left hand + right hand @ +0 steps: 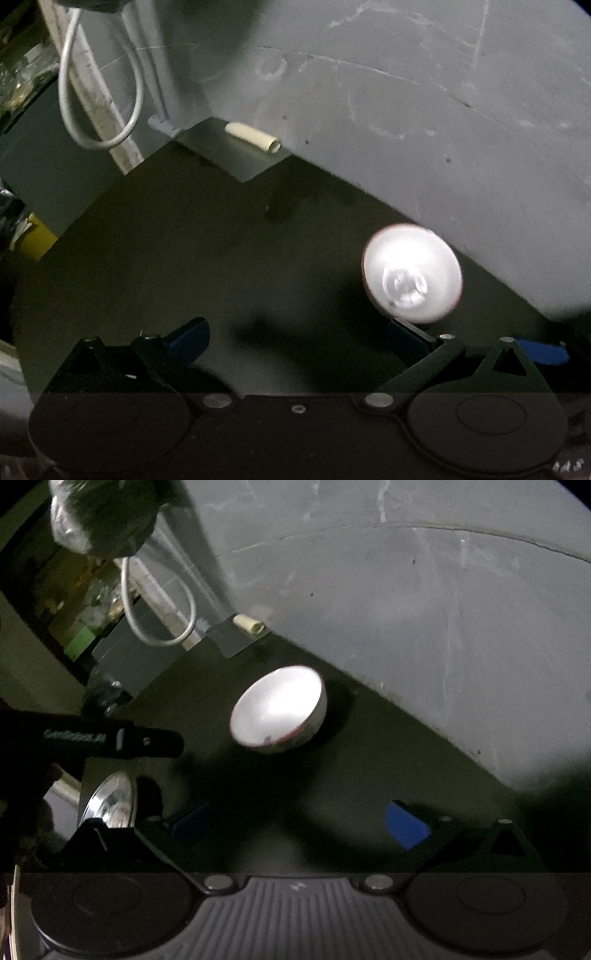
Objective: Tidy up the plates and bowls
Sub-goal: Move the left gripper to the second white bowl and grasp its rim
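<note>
A white bowl (277, 709) with a reddish rim sits on the dark counter (369, 746) near the grey wall. In the left wrist view the same bowl (412, 274) is just beyond my right-hand blue pad (406, 338). My left gripper (295, 339) is open and empty, its jaws wide apart. My right gripper (299, 823) is open and empty, a short way in front of the bowl. A shiny steel plate (110, 801) stands at the left edge of the right wrist view, partly hidden by the gripper body.
A grey wall (406, 110) bounds the counter at the back and right. A cream tube (253, 137) lies on a grey ledge. A looped white cable (99, 92) hangs at the left. The other gripper's dark body (110, 738) reaches in from the left.
</note>
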